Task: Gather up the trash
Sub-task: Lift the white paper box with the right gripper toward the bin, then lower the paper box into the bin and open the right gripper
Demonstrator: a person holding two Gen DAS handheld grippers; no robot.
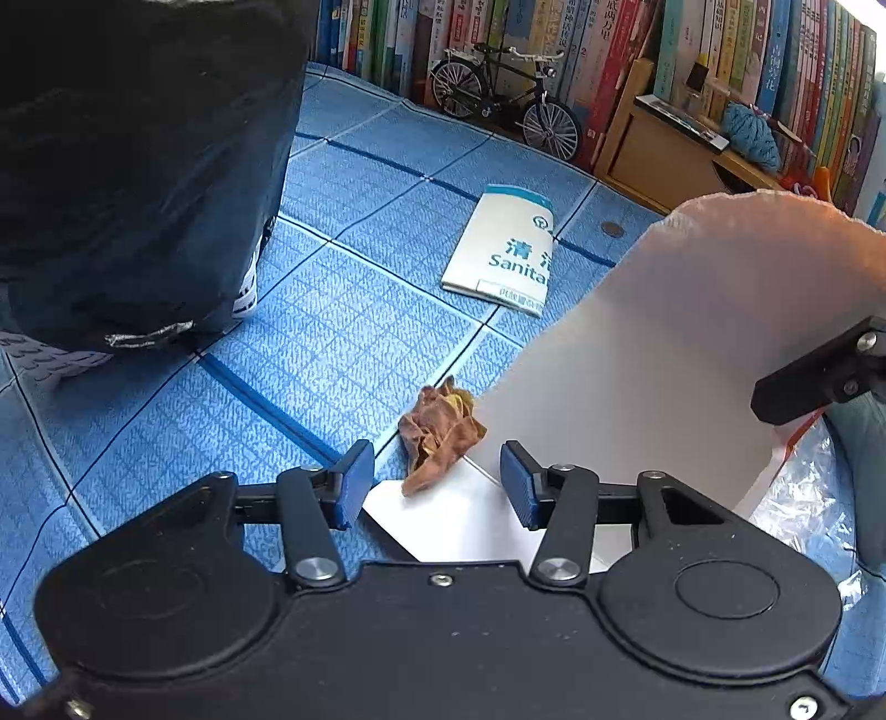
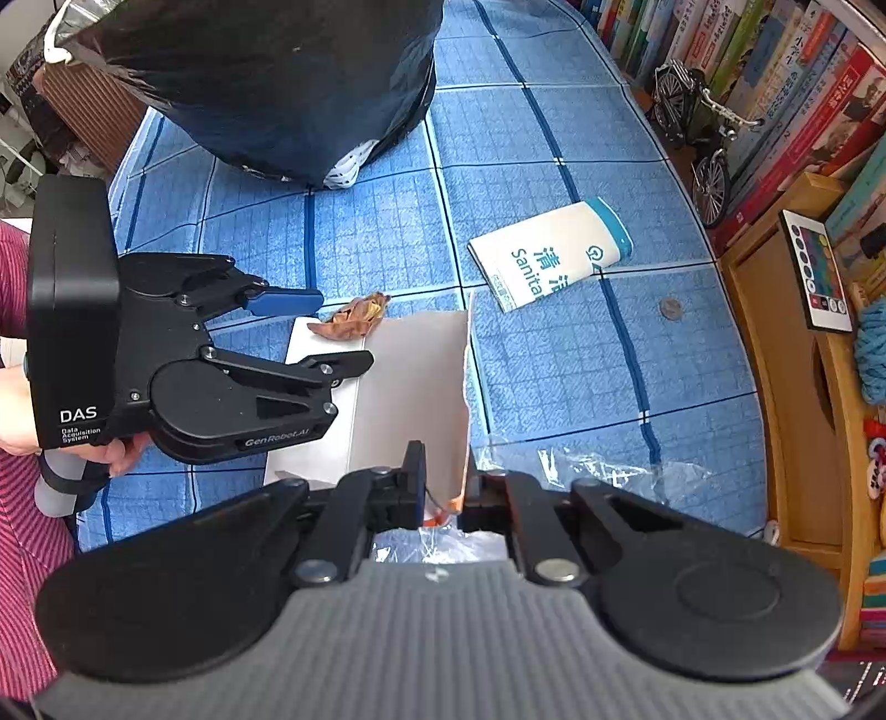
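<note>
Pickup step: right gripper (image 2: 443,493) jaws clamp the paper bag (image 2: 412,376); left gripper (image 1: 437,482) jaws apart, the brown wad (image 1: 440,429) at 12 o'clock. Next: straddle, close.

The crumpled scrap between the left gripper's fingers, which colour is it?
Brown, like a dried leaf; the left wrist view shows it best.

a home room: a long row of books (image 1: 554,39), a model bicycle (image 1: 504,94), a wooden box (image 2: 786,387) with yarn (image 1: 753,135), and a blue checked floor mat (image 1: 343,310).

model bicycle (image 1: 504,91) before a row of books (image 1: 609,50), coin (image 2: 670,308) on blue mat (image 1: 354,321)
</note>
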